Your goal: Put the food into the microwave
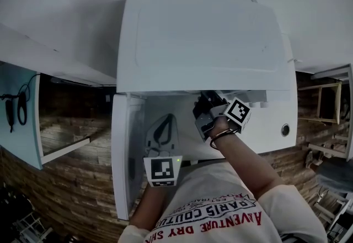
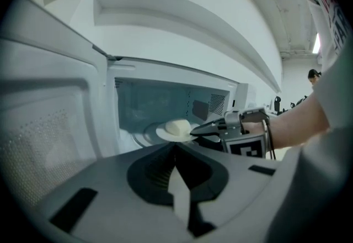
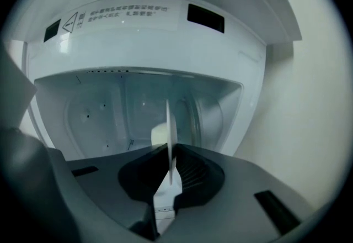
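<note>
A white microwave (image 1: 204,43) stands with its door (image 1: 128,148) swung open to the left. My right gripper (image 1: 204,112) reaches into the opening, shut on the rim of a small white plate (image 2: 165,134) that carries a pale bun-like piece of food (image 2: 177,127). In the right gripper view the plate (image 3: 170,131) shows edge-on between the jaws, the food (image 3: 159,136) just left of it and the cavity wall (image 3: 110,109) behind. The plate hangs just over the glass turntable (image 2: 144,136). My left gripper (image 1: 161,128) sits lower, by the door, shut and holding nothing.
A wooden shelf unit (image 1: 66,126) and a teal panel (image 1: 16,120) with a hanging cable stand at the left. Wooden furniture (image 1: 328,109) is at the right. The person's torso in a printed shirt (image 1: 215,214) is close below the microwave.
</note>
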Tool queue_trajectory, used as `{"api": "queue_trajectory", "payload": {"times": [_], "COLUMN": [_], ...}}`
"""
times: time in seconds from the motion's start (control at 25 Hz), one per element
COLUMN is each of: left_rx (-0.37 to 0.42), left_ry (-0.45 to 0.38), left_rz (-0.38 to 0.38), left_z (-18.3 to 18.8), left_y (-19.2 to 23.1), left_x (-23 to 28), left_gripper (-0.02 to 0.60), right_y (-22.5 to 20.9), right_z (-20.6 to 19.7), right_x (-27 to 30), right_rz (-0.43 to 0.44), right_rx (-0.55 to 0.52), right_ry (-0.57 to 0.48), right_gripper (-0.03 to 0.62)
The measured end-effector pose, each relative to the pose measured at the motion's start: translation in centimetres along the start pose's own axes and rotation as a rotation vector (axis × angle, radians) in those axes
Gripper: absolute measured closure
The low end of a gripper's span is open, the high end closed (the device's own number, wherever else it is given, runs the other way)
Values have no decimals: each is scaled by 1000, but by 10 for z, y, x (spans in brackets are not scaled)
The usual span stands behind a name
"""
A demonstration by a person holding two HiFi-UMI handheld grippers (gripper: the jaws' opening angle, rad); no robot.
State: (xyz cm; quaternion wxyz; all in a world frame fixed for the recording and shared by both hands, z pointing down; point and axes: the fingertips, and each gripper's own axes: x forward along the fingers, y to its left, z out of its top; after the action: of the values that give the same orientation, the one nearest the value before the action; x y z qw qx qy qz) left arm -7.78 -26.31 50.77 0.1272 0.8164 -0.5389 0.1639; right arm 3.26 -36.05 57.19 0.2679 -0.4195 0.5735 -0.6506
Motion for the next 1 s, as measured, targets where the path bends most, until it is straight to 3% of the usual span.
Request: {"api": "queue_trajectory", "payload": {"times": [0.2, 0.52, 0.64, 0.76, 0.92, 1.0], "left_rx": [2, -36, -77, -67, -66, -75], "left_ry": [3, -2, -3, -3, -15, -20], "left_rz": [-3, -40, -63, -74, -78, -85], "left_z": [1, 7, 8, 9, 11, 12], "left_y": [2, -3, -7, -10, -6, -7], "left_x": [1, -1, -5, -6, -7, -9], "left_gripper": [575, 575, 575, 575, 575, 575], "right_y": [-3, 2, 5, 12, 25, 25], "right_z": [2, -1, -2, -7, -24, -31], "right_x": [4, 5, 6, 8, 12, 12], "right_rz": [-8, -59, -84, -84, -50, -62], "right_rx": [-8, -116, -229, -361, -633, -760], "right_ry": [-5, -13, 0, 30, 135, 193], "right_gripper": [553, 551, 548, 529, 369, 352]}}
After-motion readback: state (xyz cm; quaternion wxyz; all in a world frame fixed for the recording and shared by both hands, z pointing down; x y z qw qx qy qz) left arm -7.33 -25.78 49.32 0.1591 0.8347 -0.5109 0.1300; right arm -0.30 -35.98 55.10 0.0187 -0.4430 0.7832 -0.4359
